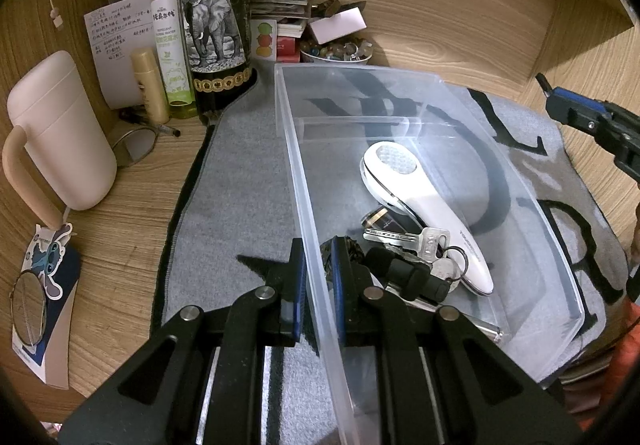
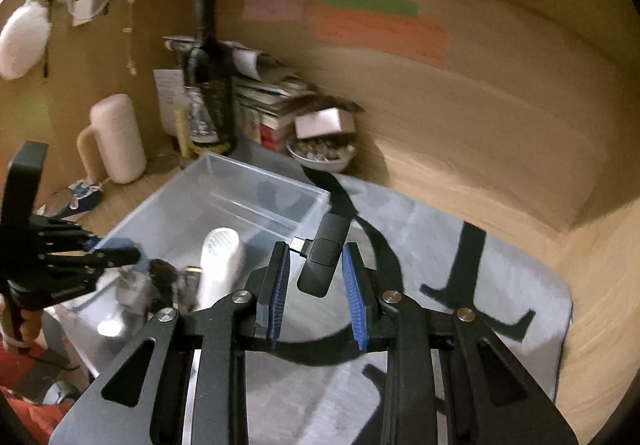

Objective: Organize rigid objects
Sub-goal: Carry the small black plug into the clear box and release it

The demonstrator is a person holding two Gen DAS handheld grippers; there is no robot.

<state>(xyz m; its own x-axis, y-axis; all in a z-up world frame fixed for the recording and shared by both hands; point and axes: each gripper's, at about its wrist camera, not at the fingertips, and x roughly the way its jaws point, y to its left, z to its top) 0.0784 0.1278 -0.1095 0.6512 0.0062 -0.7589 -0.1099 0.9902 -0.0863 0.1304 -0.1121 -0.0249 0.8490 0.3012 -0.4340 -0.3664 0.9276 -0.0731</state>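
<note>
A clear plastic bin stands on a grey mat. It holds a white handheld device, a bunch of keys and small dark items. My left gripper is shut on the bin's left wall. In the right wrist view my right gripper has its jaws apart, and a black USB dongle sits between them without clear contact, beside the bin. The right gripper also shows at the right edge of the left wrist view.
A dark wine bottle, a green spray bottle, a beige tube and a pink mug stand at the back left. A bowl of beads, stacked papers and glasses lie near the wooden walls.
</note>
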